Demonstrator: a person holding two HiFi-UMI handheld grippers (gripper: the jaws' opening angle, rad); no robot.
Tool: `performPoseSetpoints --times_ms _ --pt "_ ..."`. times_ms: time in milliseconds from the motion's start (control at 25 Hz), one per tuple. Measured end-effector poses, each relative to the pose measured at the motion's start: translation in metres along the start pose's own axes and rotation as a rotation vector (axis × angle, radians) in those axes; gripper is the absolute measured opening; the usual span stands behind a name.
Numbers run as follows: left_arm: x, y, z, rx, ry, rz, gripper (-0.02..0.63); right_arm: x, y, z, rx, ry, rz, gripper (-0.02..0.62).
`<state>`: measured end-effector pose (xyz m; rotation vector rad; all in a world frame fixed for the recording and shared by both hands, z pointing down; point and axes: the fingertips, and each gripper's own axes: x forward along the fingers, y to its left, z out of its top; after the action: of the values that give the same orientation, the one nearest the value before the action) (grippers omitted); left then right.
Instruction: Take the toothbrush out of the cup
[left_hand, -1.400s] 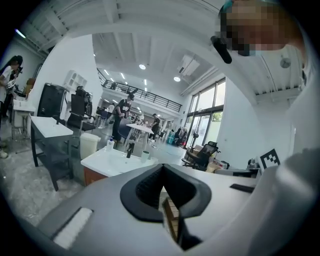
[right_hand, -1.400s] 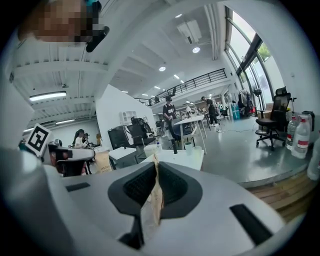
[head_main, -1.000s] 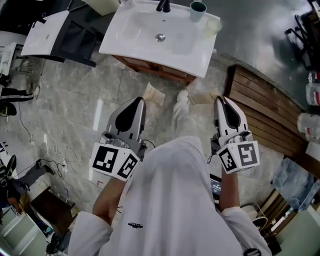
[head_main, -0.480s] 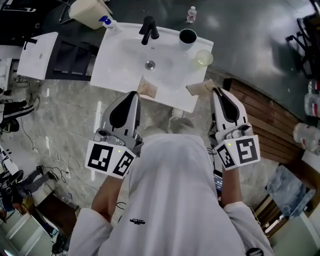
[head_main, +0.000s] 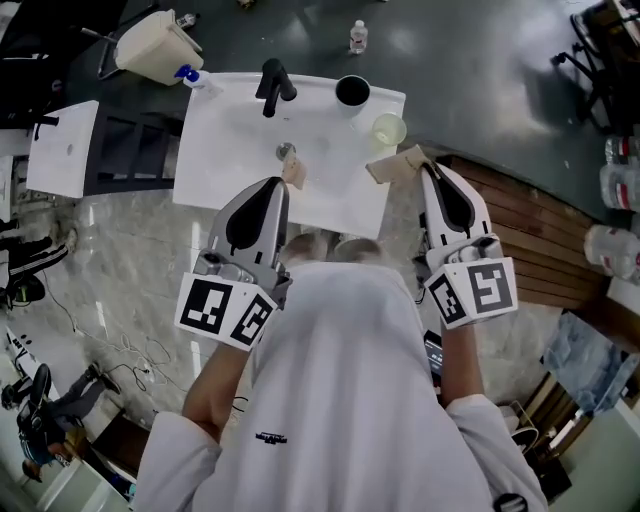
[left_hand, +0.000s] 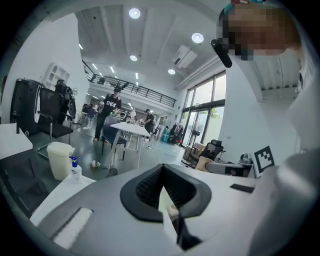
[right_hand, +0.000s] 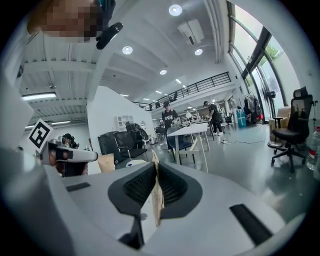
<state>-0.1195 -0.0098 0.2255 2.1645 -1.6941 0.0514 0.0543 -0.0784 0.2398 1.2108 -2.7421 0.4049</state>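
A dark cup (head_main: 352, 90) stands at the back right of the white sink (head_main: 230, 150), beside the black faucet (head_main: 273, 84). A pale translucent cup (head_main: 388, 129) sits at the sink's right edge. No toothbrush shows in any view. My left gripper (head_main: 292, 172) hangs over the basin just below the drain, jaws shut with nothing between them. At the sink's front right corner, just below the pale cup, is my right gripper (head_main: 393, 164), also shut and empty. Both gripper views look out across the room; neither shows a cup.
A blue-topped pump bottle (head_main: 192, 76) stands at the sink's back left corner, with a beige bin (head_main: 150, 45) behind it. A small bottle (head_main: 358, 37) lies on the floor beyond. A wooden slatted platform (head_main: 545, 235) is to the right, a white table (head_main: 62, 148) to the left.
The person has stepped up to the sink. Both grippers, over the floor a second ago, now reach over the basin's front part. Their jaws stayed shut.
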Motion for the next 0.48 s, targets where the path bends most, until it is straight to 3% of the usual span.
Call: performPoseSetpoints --times_ms 480 --pt "0.022 0.011 0.003 0.01 0.005 -0.057 0.005 0.008 -0.018 -0.006 0.011 -0.001 -0.127 0.015"
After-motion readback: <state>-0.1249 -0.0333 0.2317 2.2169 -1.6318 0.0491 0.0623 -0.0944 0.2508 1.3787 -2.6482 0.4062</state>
